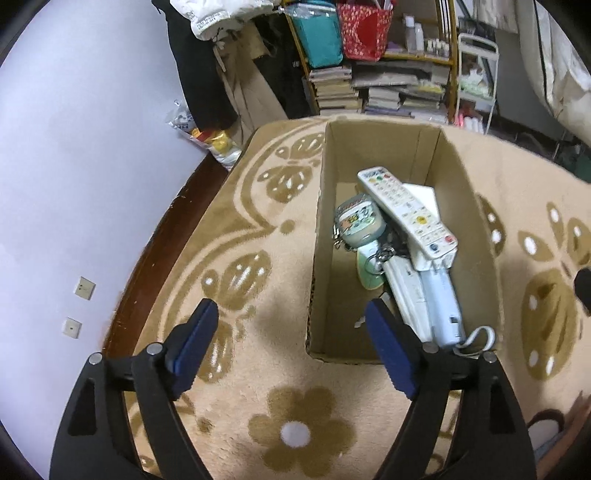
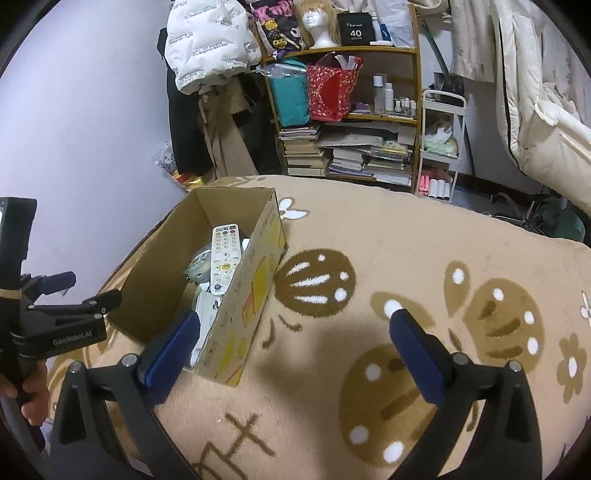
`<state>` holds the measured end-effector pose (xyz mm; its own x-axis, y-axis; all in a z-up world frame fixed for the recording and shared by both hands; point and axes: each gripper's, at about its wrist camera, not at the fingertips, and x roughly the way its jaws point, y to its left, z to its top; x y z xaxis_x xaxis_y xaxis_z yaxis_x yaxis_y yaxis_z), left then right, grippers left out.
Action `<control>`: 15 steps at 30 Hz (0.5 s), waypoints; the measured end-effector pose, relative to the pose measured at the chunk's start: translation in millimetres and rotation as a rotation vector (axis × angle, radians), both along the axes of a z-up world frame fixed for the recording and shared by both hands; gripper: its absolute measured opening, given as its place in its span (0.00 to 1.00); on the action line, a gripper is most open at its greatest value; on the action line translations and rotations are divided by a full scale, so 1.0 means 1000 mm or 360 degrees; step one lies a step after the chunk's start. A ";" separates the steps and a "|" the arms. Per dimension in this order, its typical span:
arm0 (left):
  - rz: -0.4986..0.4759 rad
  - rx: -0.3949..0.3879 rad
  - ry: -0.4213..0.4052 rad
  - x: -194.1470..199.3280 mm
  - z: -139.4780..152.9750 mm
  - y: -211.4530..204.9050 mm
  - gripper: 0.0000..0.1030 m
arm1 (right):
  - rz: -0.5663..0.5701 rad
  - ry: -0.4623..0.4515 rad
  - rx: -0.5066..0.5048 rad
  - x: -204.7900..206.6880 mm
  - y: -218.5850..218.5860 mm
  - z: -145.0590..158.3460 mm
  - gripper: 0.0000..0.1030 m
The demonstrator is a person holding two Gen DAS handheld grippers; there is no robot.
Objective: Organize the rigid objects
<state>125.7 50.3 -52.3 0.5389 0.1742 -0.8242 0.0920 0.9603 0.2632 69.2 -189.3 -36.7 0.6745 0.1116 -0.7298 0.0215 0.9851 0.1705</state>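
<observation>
Holding nothing, your left gripper (image 1: 291, 339) hangs wide open over the blanket (image 1: 258, 266), its right pad at the near edge of the box (image 1: 469, 206). Your right gripper (image 2: 295, 343) gapes just as wide and empty, the box by its left pad. Inside lies a white remote (image 1: 406, 210) atop other handsets (and a small pouch (image 1: 360, 223) beside it).

Beige flower-pattern blanket (image 2: 388, 240) covers the foreground. Behind it, wooden bookshelf (image 2: 417, 110): stacked books (image 2: 351, 155) on its bottom level, red bag (image 2: 332, 92) and teal bag (image 2: 290, 98) above those, wig head (image 2: 319, 20) on top. White cart (image 2: 443, 144) right of the bookshelf, white puffer jacket (image 2: 210, 44) hanging left of it.
</observation>
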 end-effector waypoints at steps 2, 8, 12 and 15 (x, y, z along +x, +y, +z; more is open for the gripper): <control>-0.0012 -0.0012 -0.0042 -0.004 0.005 0.000 0.84 | -0.0022 -0.0012 0.0034 -0.004 -0.002 0.003 1.00; -0.0045 -0.0135 -0.0159 -0.023 0.021 0.000 0.86 | -0.0053 -0.0065 0.0007 -0.022 -0.006 0.017 1.00; -0.0055 -0.0201 -0.0243 -0.038 0.032 -0.001 0.87 | -0.0072 -0.0127 0.0000 -0.039 -0.008 0.025 1.00; -0.0084 -0.0219 -0.0322 -0.055 0.039 -0.002 0.89 | -0.0071 -0.0174 0.0010 -0.053 -0.010 0.029 1.00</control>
<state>70.7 48.4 -13.4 0.7007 0.0352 -0.7126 0.1016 0.9837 0.1485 16.2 -199.7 -7.4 0.7543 0.0843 -0.6511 0.0461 0.9825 0.1805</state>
